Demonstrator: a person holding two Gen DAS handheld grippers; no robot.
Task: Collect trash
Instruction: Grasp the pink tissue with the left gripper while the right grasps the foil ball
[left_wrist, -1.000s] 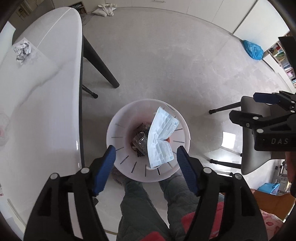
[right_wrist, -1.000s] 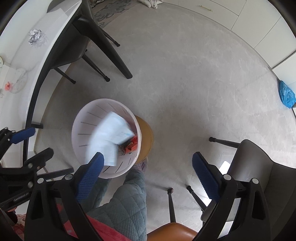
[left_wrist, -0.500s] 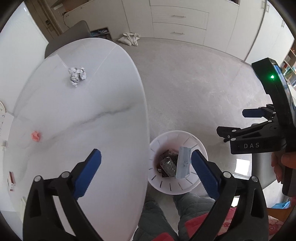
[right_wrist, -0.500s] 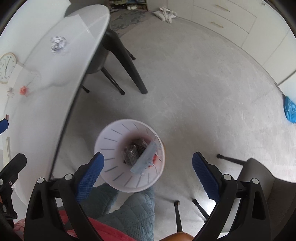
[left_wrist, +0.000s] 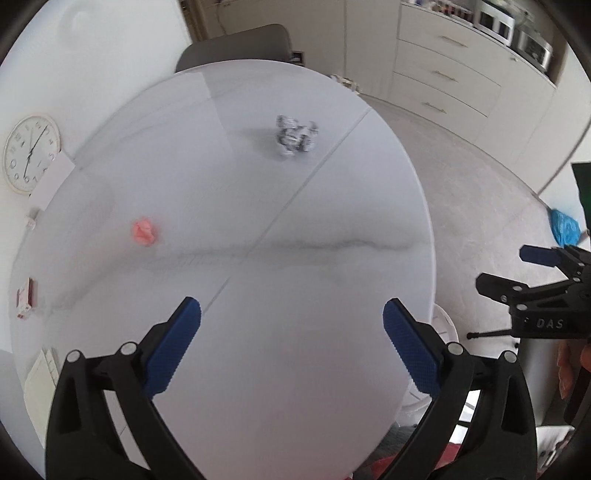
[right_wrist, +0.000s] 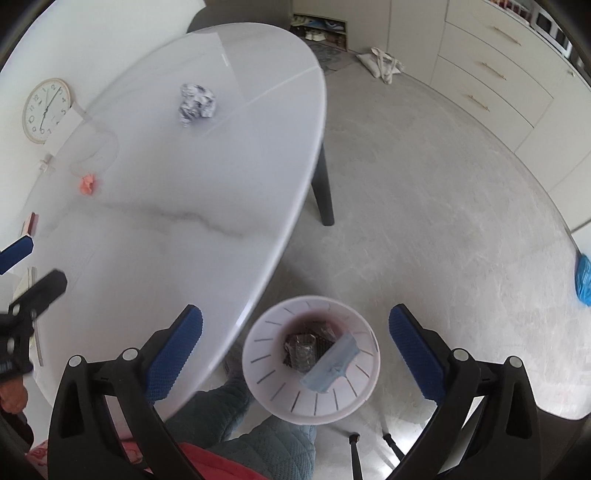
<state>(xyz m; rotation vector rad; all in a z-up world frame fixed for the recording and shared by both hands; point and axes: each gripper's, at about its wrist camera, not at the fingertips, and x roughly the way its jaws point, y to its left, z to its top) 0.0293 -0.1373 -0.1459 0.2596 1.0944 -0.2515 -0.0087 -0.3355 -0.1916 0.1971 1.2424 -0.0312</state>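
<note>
A crumpled foil ball (left_wrist: 295, 137) lies on the far part of the white oval table (left_wrist: 332, 206); it also shows in the right wrist view (right_wrist: 196, 104). A small pink scrap (left_wrist: 144, 232) lies on the table's left side, also seen in the right wrist view (right_wrist: 88, 184). The white trash bin (right_wrist: 266, 373) stands on the floor by the table edge and holds a face mask (right_wrist: 332, 363) and dark wrappers (right_wrist: 306, 345). My left gripper (left_wrist: 291, 339) is open and empty above the table's near part. My right gripper (right_wrist: 295, 350) is open and empty above the bin.
A wall clock (left_wrist: 31, 153) leans at the table's far left. A small red-and-white box (left_wrist: 26, 299) and papers (left_wrist: 42, 384) lie at the left edge. A grey chair (left_wrist: 236, 46) stands behind the table. A blue bag (right_wrist: 583, 280) and a cloth bag (right_wrist: 382, 62) lie on the floor.
Both grippers have tilted up and swung from over the bin toward the table. The mask has settled deeper into the bin. Both stay open.
</note>
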